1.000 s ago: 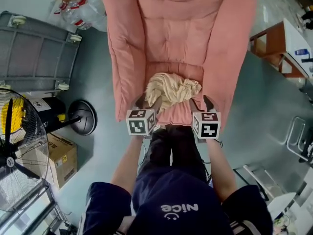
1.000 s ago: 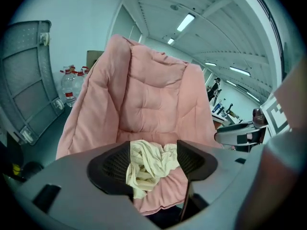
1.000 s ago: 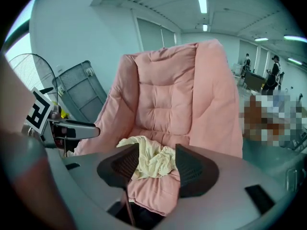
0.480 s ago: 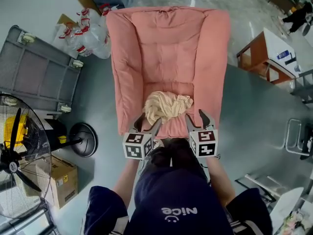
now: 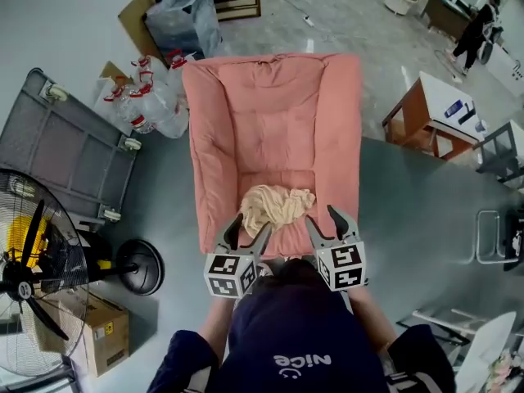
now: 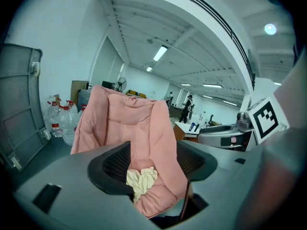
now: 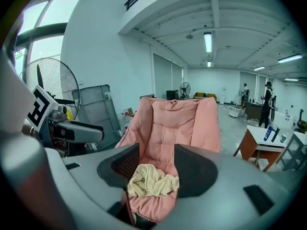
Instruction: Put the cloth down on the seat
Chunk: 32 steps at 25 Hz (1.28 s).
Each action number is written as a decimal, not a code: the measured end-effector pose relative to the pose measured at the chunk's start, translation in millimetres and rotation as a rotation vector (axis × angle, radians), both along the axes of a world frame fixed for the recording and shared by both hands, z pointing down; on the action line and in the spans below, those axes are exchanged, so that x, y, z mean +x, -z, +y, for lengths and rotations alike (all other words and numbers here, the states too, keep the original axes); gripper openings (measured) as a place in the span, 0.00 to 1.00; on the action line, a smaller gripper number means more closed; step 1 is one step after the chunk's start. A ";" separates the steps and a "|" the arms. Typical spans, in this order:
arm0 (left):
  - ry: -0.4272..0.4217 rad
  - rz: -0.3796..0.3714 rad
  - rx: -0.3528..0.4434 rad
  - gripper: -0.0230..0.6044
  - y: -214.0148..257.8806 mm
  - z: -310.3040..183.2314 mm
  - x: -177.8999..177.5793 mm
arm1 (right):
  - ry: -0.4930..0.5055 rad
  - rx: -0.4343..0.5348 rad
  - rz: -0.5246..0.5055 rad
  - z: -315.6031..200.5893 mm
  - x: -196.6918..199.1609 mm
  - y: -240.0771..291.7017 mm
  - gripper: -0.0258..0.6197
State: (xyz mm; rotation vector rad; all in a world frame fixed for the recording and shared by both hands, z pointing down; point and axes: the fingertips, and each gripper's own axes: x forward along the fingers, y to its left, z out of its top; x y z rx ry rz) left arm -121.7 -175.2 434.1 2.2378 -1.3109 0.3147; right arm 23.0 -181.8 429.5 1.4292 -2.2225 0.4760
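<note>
your left gripper [image 5: 248, 227] is held at the front edge of the pink armchair [image 5: 274, 105], with its jaws spread wide and nothing between them; the left gripper view looks straight through the gap to the chair beyond. your right gripper [image 5: 322, 218] is just beside it, level with it, jaws equally wide apart and also holding nothing. the cream cloth [image 5: 277, 205] lies crumpled in a loose heap on the seat [image 5: 270, 180], toward its front and roughly midway between the two arms of the chair. in both gripper views the cloth sits past the jaw tips, clear of them. on the floor to your left stand a large fan [image 5: 24, 268], a cardboard box [image 5: 102, 330] and a cluster of water bottles [image 5: 151, 97] by the chair's side.
</note>
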 end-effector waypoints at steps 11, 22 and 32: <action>-0.042 0.017 0.110 0.55 59.8 28.5 13.5 | -0.037 0.133 -0.049 22.8 16.4 62.7 0.37; -0.007 0.017 0.199 0.48 84.1 9.5 12.2 | -0.036 0.203 -0.053 19.9 36.5 86.2 0.37; 0.135 0.023 0.244 0.10 94.1 7.2 -10.9 | -0.045 0.208 -0.076 14.1 32.9 83.4 0.15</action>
